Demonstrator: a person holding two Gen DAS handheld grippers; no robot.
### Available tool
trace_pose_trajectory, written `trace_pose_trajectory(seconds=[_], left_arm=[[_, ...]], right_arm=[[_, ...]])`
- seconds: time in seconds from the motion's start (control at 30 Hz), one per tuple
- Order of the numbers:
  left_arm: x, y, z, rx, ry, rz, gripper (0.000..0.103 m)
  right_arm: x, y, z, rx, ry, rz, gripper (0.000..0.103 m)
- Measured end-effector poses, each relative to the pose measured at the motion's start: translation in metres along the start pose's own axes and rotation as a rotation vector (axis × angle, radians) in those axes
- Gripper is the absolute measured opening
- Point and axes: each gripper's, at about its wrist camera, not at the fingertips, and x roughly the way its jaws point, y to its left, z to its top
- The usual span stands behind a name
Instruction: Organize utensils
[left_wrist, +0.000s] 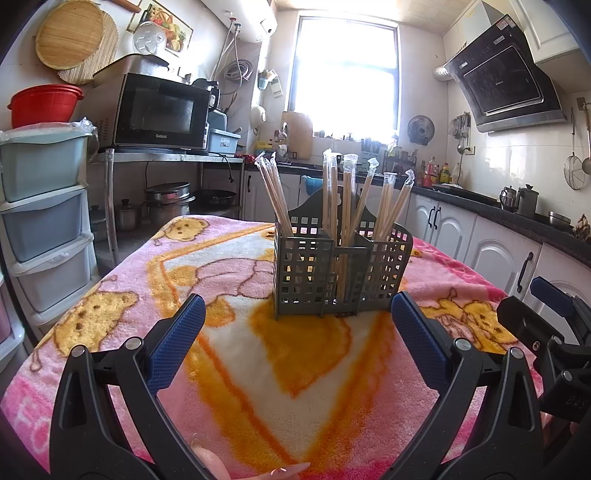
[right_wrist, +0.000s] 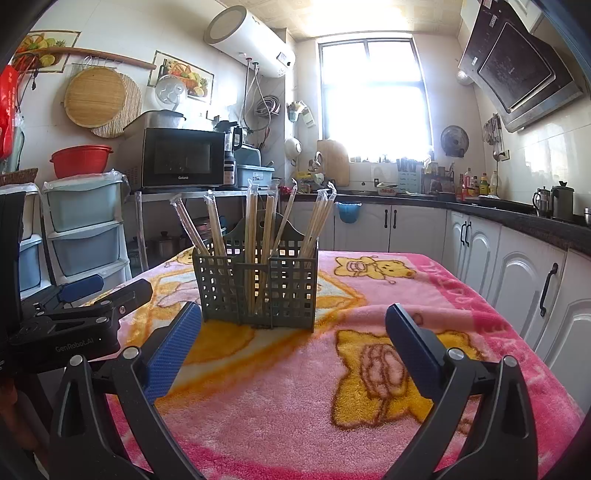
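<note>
A grey perforated utensil holder (left_wrist: 340, 269) (right_wrist: 258, 284) stands upright on a table covered with a pink cartoon-bear blanket (left_wrist: 258, 369) (right_wrist: 332, 406). Several pairs of wrapped wooden chopsticks (left_wrist: 345, 199) (right_wrist: 255, 229) stick up from its compartments. My left gripper (left_wrist: 299, 325) is open, low over the blanket just in front of the holder, with nothing between its blue pads. My right gripper (right_wrist: 293, 332) is also open and empty, near the holder and slightly right of it. Each gripper shows at the edge of the other's view.
White cabinets with a dark counter (right_wrist: 517, 218) run along the right. A microwave (left_wrist: 159, 110) on a metal shelf and stacked plastic drawers (left_wrist: 44, 221) stand to the left. Fingertips of a hand (left_wrist: 221, 463) show at the bottom edge.
</note>
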Motion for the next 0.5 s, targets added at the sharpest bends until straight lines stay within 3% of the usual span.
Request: trace_pose_trajectory(seconds=[0.5], left_arm=[[0.0017,-0.0007,-0.0005,0.005,0.005,-0.016,0.093]], right_arm=[[-0.0012,-0.0002,0.0006,-0.001,-0.003,-0.007,0.097]])
